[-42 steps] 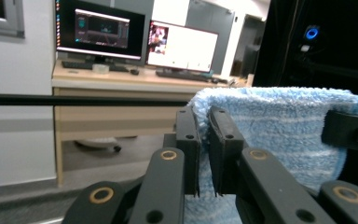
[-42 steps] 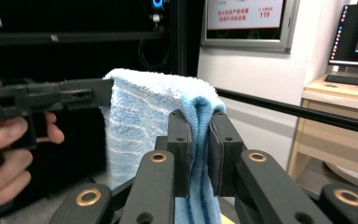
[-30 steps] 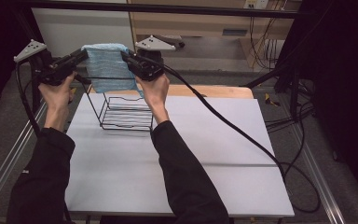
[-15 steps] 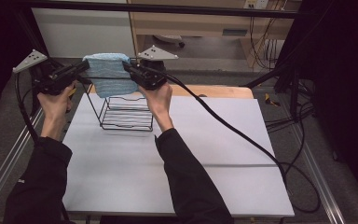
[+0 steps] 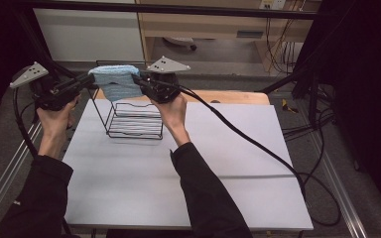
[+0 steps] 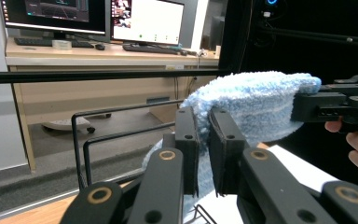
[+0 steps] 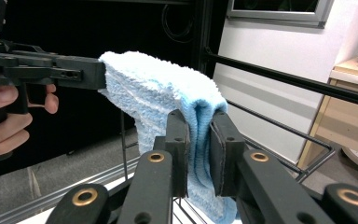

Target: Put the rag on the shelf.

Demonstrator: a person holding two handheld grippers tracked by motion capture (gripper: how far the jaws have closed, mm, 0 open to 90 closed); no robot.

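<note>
**High view: a soft blue towel stretched between two grippers above a wire rack**

High view showed the blue towel (image 5: pixel 116 82) hanging in the air between the left gripper (image 5: pixel 85 82) and the right gripper (image 5: pixel 140 82), directly above the black wire rack (image 5: pixel 131 119) that stood on the white table (image 5: pixel 228 163). In the left gripper view, that gripper's jaws were clamped together on one end of the cloth (image 6: pixel 256 105), a thick fold of terry squeezed thin between the pads. The right gripper view showed the same on the opposite end (image 7: pixel 168 100): jaws pinched tight on a bunched fold, with the cloth sagging below them.

The towel looked light, limp and fluffy. It drooped under its own weight between the two grips and bulged around the pads, so it would likely bend over any bar it met rather than resist. Its looped pile seemed grippy rather than slick, and nothing about it appeared fragile. Holding it at both ends, near the top edge, seemed the sensible hold, since it kept the cloth spread; a single grip would probably let it collapse into a hanging bundle. The pile might snag on the rack's wires.
</note>
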